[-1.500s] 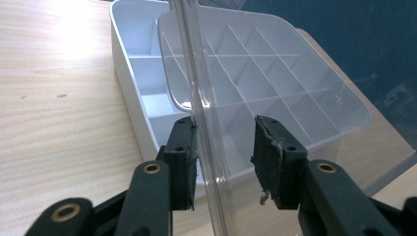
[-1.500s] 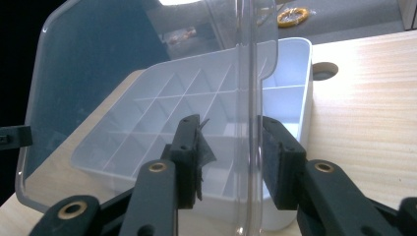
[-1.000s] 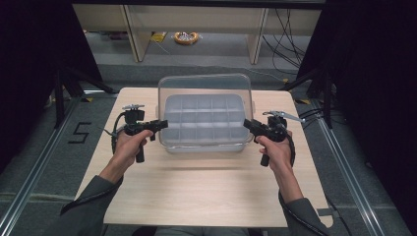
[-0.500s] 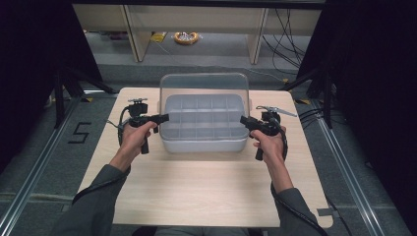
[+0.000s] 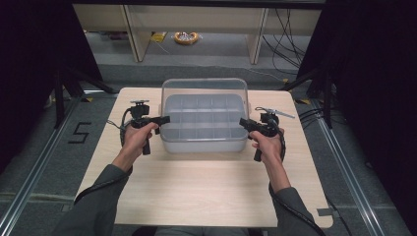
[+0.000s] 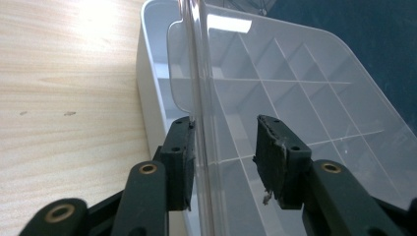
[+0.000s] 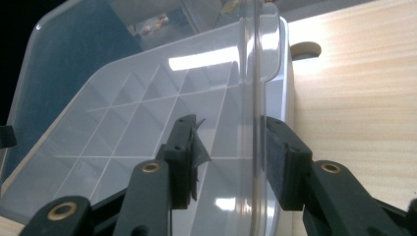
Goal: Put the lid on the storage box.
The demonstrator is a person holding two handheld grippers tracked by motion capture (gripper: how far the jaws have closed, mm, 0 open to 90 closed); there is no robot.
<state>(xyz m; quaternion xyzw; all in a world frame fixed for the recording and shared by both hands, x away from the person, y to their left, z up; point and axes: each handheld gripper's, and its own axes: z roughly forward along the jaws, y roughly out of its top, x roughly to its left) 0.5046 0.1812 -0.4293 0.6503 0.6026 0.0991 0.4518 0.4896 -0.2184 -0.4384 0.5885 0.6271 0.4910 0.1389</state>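
Note:
A clear plastic compartment box [image 5: 204, 145] stands on the table, with its transparent lid [image 5: 204, 86] tilted up over it. My left gripper [image 5: 164, 119] is at the lid's left edge and my right gripper [image 5: 242, 122] at its right edge. In the left gripper view the lid's rim [image 6: 199, 73] runs between the jaws of the left gripper [image 6: 223, 147]. One pad is against it and the other stands off. The right gripper [image 7: 228, 142] likewise straddles the lid's rim [image 7: 255, 73] with a gap. Both pairs of jaws have just been opening around the lid.
The box sits at the far middle of a light wooden table [image 5: 196, 191], with bare wood toward the person. Pale shelf legs [image 5: 133, 29] and a yellow ring-shaped object [image 5: 186, 37] lie beyond on the floor. Cables trail at the right [image 5: 295, 83].
Both hands have shifted slightly forward and down along the box's sides, and the lid has come down a little with them.

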